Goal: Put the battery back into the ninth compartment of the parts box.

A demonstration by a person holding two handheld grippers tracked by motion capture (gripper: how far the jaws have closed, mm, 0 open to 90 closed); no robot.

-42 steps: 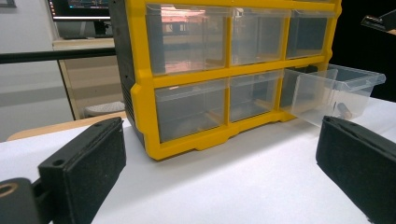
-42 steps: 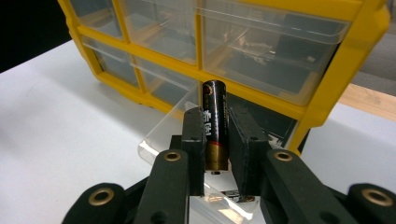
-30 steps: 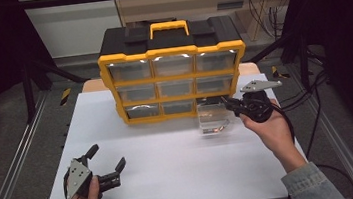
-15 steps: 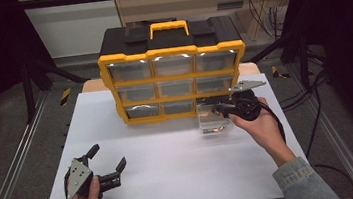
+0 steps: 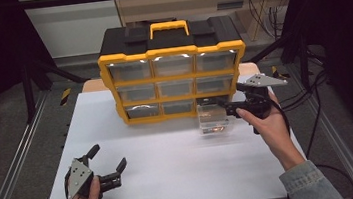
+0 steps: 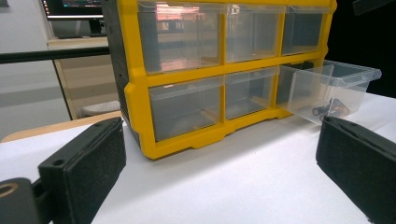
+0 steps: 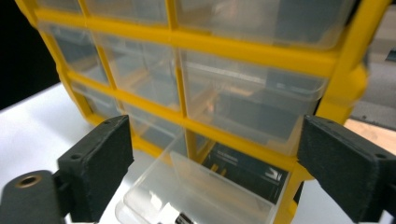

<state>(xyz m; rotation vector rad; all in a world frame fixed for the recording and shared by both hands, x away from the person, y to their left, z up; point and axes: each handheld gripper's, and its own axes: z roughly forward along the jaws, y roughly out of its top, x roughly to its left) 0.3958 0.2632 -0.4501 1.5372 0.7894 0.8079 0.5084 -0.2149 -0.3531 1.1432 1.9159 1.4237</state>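
Moved: right gripper (image 5: 226, 108) has edged up beside the pulled-out drawer (image 5: 213, 119); left gripper (image 5: 107, 163) unchanged.
Right jaws: spread wide, holding nothing, drawer below and between them.
Left jaws: apart, empty, low on table (image 5: 183, 174).
Organizer (image 5: 174, 74): ahead of both.
Unclear: small dark items (image 6: 330, 108) in drawer, blurred.

left gripper (image 5: 107, 163) agape, right gripper (image 5: 226, 108) too (raised)
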